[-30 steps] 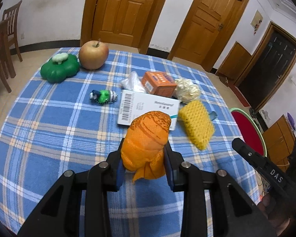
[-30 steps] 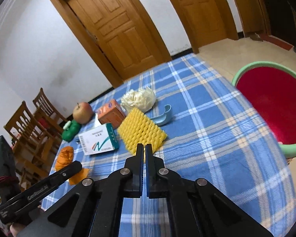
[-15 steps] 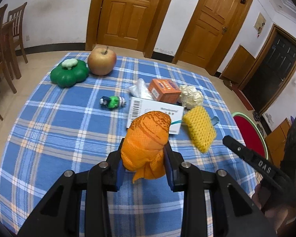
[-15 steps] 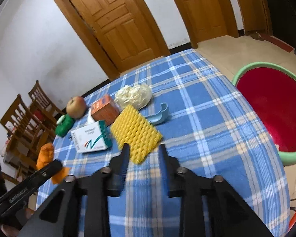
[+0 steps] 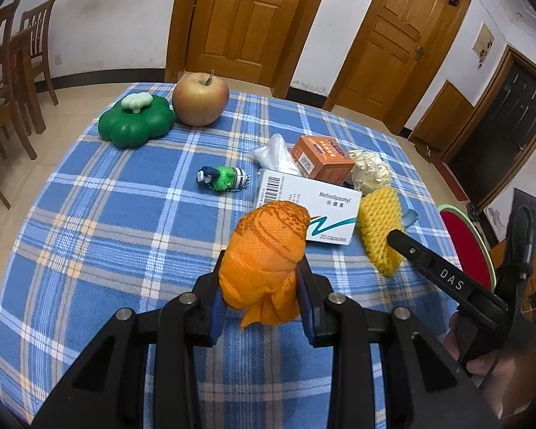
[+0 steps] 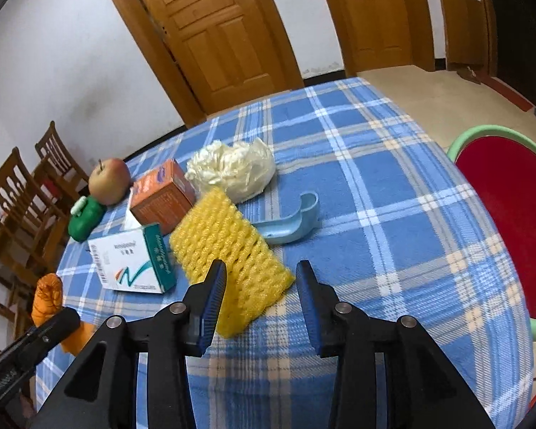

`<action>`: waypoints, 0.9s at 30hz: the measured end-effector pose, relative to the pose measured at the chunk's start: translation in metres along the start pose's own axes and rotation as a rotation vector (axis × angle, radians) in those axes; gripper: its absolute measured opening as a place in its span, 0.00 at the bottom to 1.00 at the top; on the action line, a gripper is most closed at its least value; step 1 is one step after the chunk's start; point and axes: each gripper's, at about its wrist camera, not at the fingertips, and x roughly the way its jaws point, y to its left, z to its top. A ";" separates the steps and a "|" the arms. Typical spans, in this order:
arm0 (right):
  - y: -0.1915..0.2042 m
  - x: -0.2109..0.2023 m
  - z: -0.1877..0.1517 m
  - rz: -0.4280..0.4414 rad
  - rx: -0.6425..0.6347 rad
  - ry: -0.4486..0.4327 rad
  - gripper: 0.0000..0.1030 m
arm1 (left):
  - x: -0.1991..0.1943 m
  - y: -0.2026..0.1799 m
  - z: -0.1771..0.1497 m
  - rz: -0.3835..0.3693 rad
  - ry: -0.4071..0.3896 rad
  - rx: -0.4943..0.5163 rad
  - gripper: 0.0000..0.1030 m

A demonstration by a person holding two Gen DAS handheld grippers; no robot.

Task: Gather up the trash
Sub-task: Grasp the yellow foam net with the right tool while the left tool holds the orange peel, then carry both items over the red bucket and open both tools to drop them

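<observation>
Left wrist view: the left gripper point(image 5: 264, 295) has its fingers clamped on a crumpled orange net wrapper point(image 5: 268, 255), held above the blue plaid surface point(image 5: 107, 221). Beyond it lie a white medicine box point(image 5: 309, 212) and, just beside that box, a yellow foam net point(image 5: 380, 227). An orange carton point(image 5: 321, 159), a clear plastic bag point(image 5: 273, 153) and a pale crumpled wad point(image 5: 370, 171) sit close together behind the box. A small green toy point(image 5: 223, 178) lies apart to the left, and a green clover-shaped container point(image 5: 135, 123) and an apple point(image 5: 201, 99) stand touching at the far edge. At the right, a person's hand point(image 5: 482, 364) holds the other gripper, one finger point(image 5: 421, 257) reaching in front of the yellow foam net. A red basin point(image 5: 464, 246) shows past the surface's edge.

Right wrist view: the right gripper point(image 6: 262, 286) has its fingers apart and opening, with the near corner of the yellow foam net point(image 6: 228, 254) between them; the pads do not press on it. A light blue plastic piece point(image 6: 293, 220) lies just right of the net, the pale crumpled wad point(image 6: 232, 169) behind it. The white medicine box point(image 6: 132, 259), orange carton point(image 6: 160, 195) and apple point(image 6: 109, 180) follow to the left. The orange net wrapper point(image 6: 48, 296) shows at the lower left, the red basin point(image 6: 514, 221) at the right, below the surface.
</observation>
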 end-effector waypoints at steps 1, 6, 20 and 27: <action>0.001 0.001 -0.001 -0.005 -0.006 -0.002 0.39 | 0.002 0.000 0.000 0.001 0.004 -0.002 0.33; -0.002 0.001 -0.002 0.010 0.015 0.006 0.19 | 0.004 0.000 -0.001 0.002 0.012 0.000 0.33; -0.014 -0.054 -0.023 0.131 0.098 -0.085 0.08 | -0.018 -0.021 -0.008 -0.033 -0.016 0.046 0.33; -0.027 -0.103 -0.029 0.150 0.137 -0.183 0.08 | -0.029 -0.044 -0.014 -0.073 -0.019 0.091 0.33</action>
